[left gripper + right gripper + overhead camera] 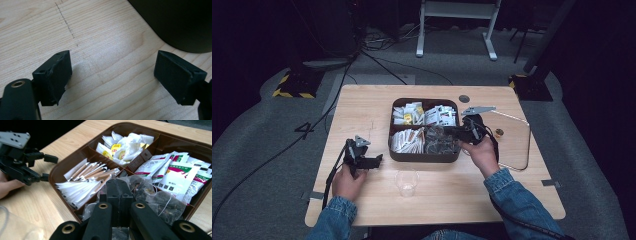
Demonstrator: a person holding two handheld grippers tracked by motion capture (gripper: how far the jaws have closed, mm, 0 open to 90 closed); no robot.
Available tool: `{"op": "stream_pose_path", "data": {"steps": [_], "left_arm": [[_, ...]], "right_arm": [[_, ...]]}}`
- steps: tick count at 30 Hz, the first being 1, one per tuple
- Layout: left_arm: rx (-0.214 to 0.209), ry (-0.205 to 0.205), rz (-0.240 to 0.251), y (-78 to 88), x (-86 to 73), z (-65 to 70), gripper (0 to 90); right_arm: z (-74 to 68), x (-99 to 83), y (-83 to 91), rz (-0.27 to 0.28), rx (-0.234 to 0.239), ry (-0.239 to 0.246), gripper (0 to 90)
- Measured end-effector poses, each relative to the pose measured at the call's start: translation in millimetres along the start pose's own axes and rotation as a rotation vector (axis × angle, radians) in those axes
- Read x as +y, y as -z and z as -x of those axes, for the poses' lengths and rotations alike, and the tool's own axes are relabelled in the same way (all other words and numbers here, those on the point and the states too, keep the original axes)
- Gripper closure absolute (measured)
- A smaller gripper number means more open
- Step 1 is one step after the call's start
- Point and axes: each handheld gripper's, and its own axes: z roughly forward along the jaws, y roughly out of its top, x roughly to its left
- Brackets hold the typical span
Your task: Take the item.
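From the high view, a brown compartment tray [424, 156] sits at the middle of the wooden table [362, 105], its four sections packed with white sachets, stick packets and clear tea bags; the right gripper [451, 133] reaches into the near right section, over the heap of clear tea bags [438, 140], while the left gripper [379, 160] rests on the table just left of the tray, held in the person's left hand [346, 181]. A clear plastic cup [406, 182] stands on the table in front of the tray, between the two forearms, and a transparent lid [512, 140] lies flat to the right of the tray. In the left gripper view the two black jaws stand wide apart with nothing between them, just bare table [100, 30] below, and the dark rounded corner of the tray [175, 22] sits at upper right. In the right gripper view the jaws are pressed together right over the clear tea bags [155, 200] in the tray's [75, 167] near section; whether they pinch one of the bags I cannot tell, since the tips hide the contact. Stick packets [85, 180] lie in the next section, printed sachets [175, 170] beyond, and the left gripper [46, 167] hovers released beside the tray's rim
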Motion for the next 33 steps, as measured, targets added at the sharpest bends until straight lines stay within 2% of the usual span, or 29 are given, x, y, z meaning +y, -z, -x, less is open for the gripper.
{"op": "stream_pose_path", "data": {"steps": [14,27,31,33], "left_arm": [[0.0,0.0,0.0,0.0,0.0,0.0,15.2],[0.0,0.0,0.0,0.0,0.0,-0.1,15.2],[-0.001,-0.001,0.0,-0.1,0.1,-0.1,15.1],[-0.001,0.0,0.0,-0.1,0.1,0.0,15.1]], "right_arm": [[-19.7,1.3,16.1,0.051,-0.034,0.062,90.0],[-47.8,-2.7,22.1,0.071,0.012,0.106,89.9],[-63.1,-4.9,22.9,0.062,0.03,0.141,89.9],[-66.1,-5.1,23.0,0.061,0.034,0.151,89.9]]}}
